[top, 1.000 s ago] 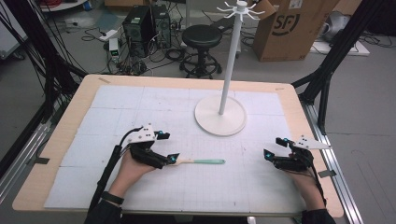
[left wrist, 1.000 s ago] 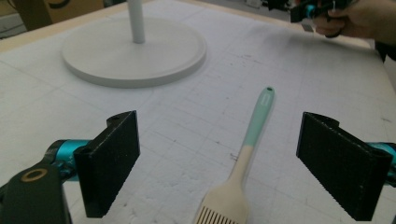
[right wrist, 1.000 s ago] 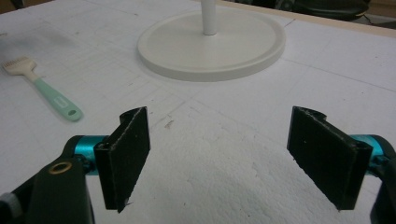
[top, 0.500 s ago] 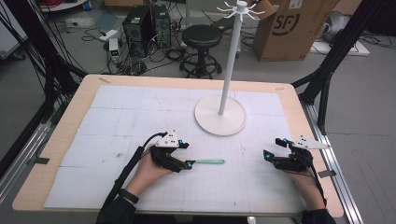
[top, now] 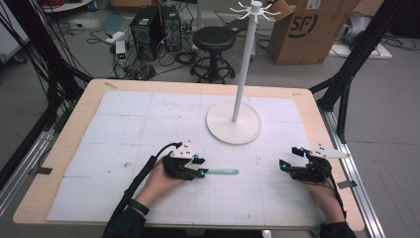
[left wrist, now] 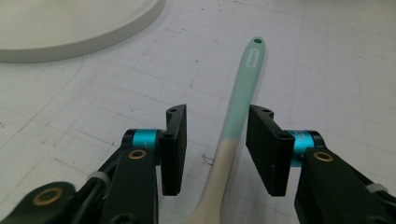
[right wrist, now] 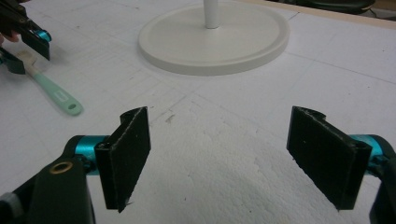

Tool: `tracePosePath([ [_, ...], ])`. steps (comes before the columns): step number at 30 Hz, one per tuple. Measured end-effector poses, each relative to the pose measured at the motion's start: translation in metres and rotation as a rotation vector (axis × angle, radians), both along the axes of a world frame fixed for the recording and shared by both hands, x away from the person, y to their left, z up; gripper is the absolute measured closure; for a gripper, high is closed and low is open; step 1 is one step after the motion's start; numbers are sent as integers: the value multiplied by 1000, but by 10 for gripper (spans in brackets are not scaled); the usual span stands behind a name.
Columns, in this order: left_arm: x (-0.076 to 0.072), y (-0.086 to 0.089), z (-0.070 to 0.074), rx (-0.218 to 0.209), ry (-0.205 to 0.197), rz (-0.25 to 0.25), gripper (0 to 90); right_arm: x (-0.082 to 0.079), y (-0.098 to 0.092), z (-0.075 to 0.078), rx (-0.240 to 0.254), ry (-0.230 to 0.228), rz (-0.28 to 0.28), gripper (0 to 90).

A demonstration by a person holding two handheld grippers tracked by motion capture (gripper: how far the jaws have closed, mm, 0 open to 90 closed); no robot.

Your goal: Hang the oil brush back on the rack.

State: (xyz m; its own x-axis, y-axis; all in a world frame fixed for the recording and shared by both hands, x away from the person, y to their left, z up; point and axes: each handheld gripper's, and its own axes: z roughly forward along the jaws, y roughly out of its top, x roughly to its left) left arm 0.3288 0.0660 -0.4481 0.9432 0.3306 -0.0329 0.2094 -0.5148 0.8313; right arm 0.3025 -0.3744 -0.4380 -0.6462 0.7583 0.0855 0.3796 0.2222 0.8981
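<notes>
Between the left claw (left wrist: 212, 154) jaws lies a spatula (left wrist: 240, 100).

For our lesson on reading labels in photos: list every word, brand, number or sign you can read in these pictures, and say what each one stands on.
"SF": dark printed letters on the cardboard box on the floor behind the table, in the high view; the rest of that logo cannot be made out.
Embossed mark on the spatula handle, near its hanging hole, in the left gripper view: too small and blurred to read.
Nothing else is legible.
</notes>
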Motion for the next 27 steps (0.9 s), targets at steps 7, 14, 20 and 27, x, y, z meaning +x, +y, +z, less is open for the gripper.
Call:
tracePosePath([
  [7,0,-3,-1,36,7,-3,607,0,-1,0,3,-1,3,219],
  [14,2,-5,-2,63,20,-5,666,0,-2,0,2,4,1,221],
  [20,-2,-7,-2,68,16,-19,772,0,-2,0,3,3,4,222],
  [27,-2,-7,-1,75,8,-26,794,0,-1,0,3,1,9,224],
])
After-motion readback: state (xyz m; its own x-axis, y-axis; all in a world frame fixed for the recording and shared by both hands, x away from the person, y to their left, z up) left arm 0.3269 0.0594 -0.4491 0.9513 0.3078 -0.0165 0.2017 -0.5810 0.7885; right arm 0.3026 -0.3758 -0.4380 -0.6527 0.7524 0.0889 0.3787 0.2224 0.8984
